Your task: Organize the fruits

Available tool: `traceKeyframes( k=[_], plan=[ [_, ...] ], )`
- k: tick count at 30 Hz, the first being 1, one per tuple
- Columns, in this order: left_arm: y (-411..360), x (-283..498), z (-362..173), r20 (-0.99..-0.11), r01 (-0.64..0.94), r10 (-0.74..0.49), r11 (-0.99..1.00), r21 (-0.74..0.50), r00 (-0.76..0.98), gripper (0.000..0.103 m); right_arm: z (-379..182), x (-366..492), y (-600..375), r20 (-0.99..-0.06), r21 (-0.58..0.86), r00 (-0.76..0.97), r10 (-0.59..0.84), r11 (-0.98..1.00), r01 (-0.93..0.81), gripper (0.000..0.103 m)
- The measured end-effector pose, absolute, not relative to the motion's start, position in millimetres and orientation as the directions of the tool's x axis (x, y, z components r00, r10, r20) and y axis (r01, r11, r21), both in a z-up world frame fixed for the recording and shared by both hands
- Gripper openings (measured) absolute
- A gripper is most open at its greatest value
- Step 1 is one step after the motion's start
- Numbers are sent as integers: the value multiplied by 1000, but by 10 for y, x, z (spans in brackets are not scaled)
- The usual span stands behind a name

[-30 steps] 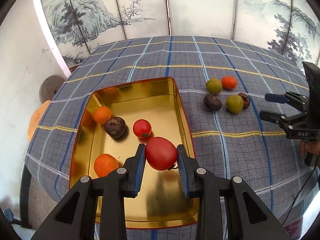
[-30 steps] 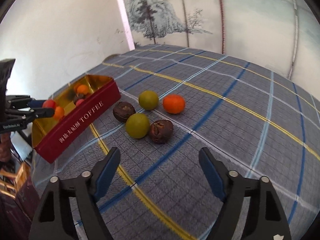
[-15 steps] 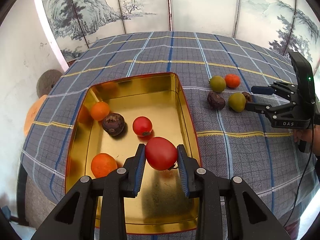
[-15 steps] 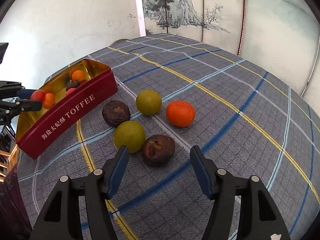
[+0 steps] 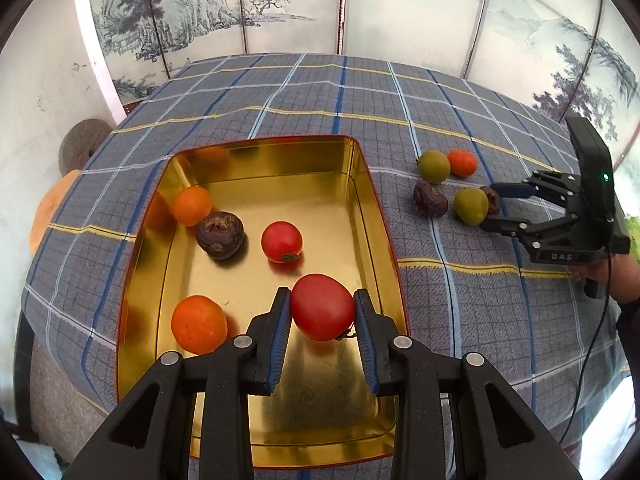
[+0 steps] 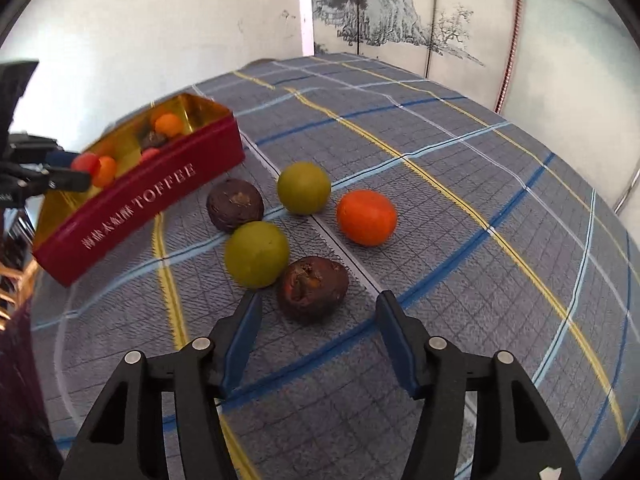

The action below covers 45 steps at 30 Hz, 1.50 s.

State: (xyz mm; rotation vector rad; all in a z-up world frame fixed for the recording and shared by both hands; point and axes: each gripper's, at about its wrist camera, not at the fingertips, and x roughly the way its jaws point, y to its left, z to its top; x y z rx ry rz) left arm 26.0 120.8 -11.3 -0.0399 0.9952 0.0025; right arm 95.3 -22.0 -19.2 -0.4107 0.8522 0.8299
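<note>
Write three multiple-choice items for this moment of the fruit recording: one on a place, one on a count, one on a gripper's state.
1. Where is the fruit held by the left gripper?
A. over the tin
B. over the bare cloth
C. beside the green fruits

2. How many fruits lie loose on the tablecloth?
A. three
B. five
C. seven

3. How is the right gripper?
A. shut on an orange
B. shut, empty
C. open, close to a dark fruit

Key: 1 A, the red tomato hangs above the gold tin. 2 B, two green, two dark, one orange. 3 C, its fingers stand apart before the dark brown fruit.
</note>
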Motion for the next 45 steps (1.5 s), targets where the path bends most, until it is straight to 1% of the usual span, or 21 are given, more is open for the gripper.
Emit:
traceKeyframes(
  k=[3,4,5,10,16,23,29,43,45],
  plan=[
    [1192,255,-115,-839,-16,-8,1000,-20,544,32,-204,976,-173,-790,-1,377,484,613,-790,51],
    [1184,258,-117,-839,-16,-7,1000,-19,544,32,-201,991,-175,-789,-2,381,481,618,-786,44],
    [1181,260,-119,-839,-16,-7,1000,-19,544,32,-195,1005,-189,-788,4,383,483,626,-780,35],
    [1172,247,-123,-837,-14,2,1000,-7,547,33,-161,960,-311,-775,39,403,487,674,-738,35],
    [1182,198,-119,-825,-22,43,999,38,564,33,117,514,-610,-686,143,458,566,722,-677,35],
    [1223,105,-128,-815,-37,71,998,60,575,33,423,-23,-654,-600,219,473,645,702,-678,35],
    [1264,40,-146,-814,-41,76,997,64,576,33,556,-256,-501,-587,204,468,660,681,-704,35],
    [1318,-89,-138,-805,-38,86,996,78,587,33,716,-422,-115,-581,179,443,683,638,-749,35],
    [1338,-99,-132,-805,-40,76,997,65,589,37,739,-431,-36,-581,175,436,687,629,-758,35]
  ],
)
